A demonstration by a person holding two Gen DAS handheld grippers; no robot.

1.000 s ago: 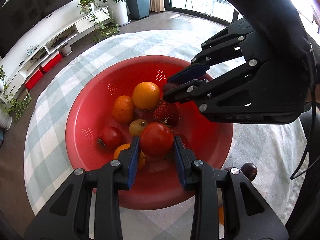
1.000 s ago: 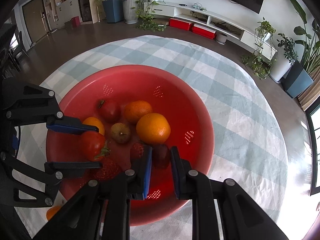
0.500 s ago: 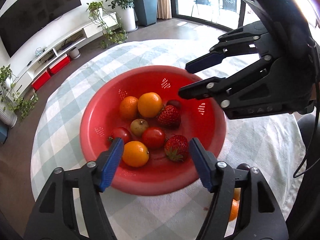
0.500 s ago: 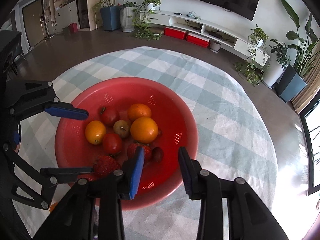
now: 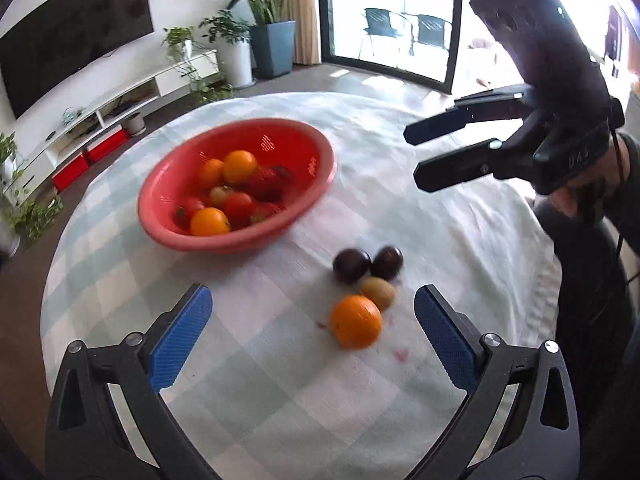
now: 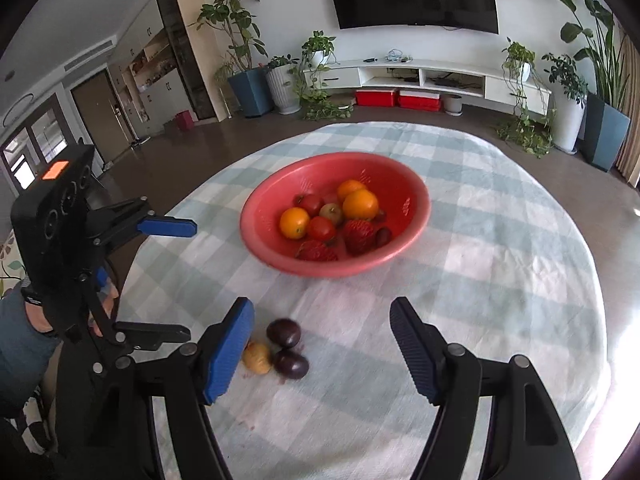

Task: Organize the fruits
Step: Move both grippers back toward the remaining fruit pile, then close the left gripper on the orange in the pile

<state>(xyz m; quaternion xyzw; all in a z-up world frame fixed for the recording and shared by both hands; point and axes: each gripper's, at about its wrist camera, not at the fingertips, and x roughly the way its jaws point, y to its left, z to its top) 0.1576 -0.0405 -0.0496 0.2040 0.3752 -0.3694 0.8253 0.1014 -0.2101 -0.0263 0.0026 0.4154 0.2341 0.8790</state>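
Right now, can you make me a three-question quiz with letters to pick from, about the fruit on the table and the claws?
1. Where do the two dark plums lie?
A. in the red bowl
B. on the checked cloth, beside the kiwi
C. on the floor

2. How many fruits sit on the cloth outside the red bowl?
A. four
B. one
C. seven

3. What is the left claw doing?
A. squeezing a tomato
C. shut tight on nothing
B. open, holding nothing

Answers:
1 B: both plums rest on the checked cloth next to the kiwi.
2 A: two plums, the kiwi and an orange.
3 B: its blue pads stand far apart with nothing pressed between them.
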